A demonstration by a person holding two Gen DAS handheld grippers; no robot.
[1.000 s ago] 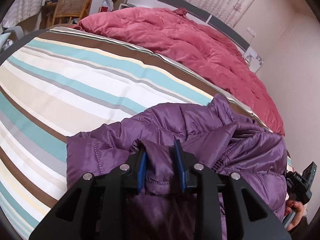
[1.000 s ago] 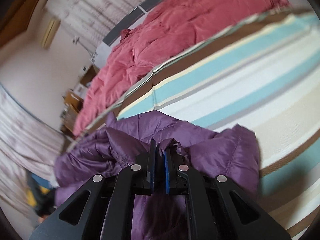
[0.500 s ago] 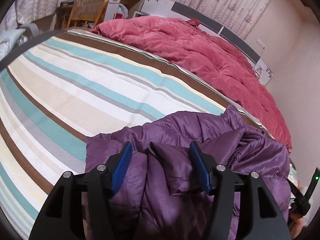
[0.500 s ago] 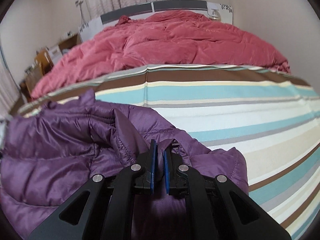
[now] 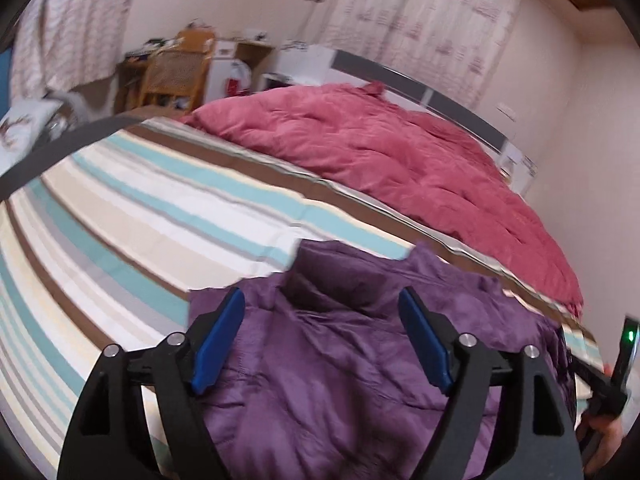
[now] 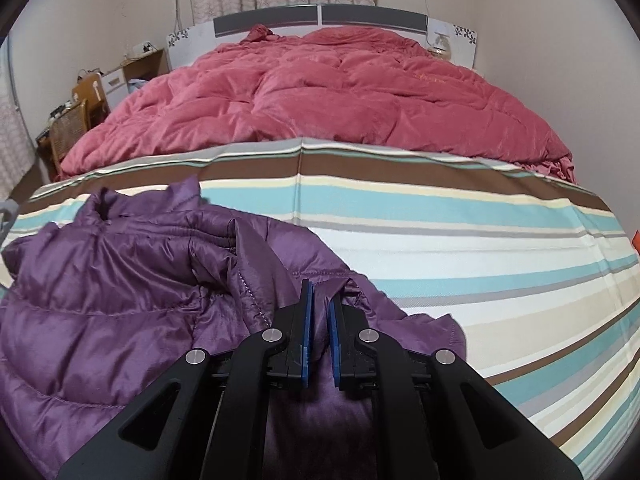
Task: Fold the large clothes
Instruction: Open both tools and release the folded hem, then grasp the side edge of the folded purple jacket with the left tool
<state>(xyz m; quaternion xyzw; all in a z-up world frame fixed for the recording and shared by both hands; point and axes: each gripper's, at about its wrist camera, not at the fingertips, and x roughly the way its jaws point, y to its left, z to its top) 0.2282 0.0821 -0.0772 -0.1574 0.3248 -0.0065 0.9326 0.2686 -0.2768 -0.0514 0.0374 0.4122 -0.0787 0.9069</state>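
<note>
A purple quilted jacket (image 5: 352, 364) lies crumpled on the striped bed sheet (image 5: 132, 216). My left gripper (image 5: 322, 320) is open wide above it, its blue pads apart, holding nothing. In the right wrist view the jacket (image 6: 100, 288) spreads to the left, and my right gripper (image 6: 320, 308) is shut on a fold of its fabric at the jacket's right edge. The right gripper's body also shows at the far right of the left wrist view (image 5: 616, 376).
A pink-red duvet (image 6: 320, 92) covers the far half of the bed before the headboard (image 6: 320, 16). A wicker chair (image 5: 176, 76) and a cluttered desk stand beyond the bed's far left corner. The striped sheet (image 6: 480, 248) stretches to the right of the jacket.
My left gripper let go of the jacket fold, opened wide and lifted back. My right gripper stayed shut on the jacket and swung round to face the headboard.
</note>
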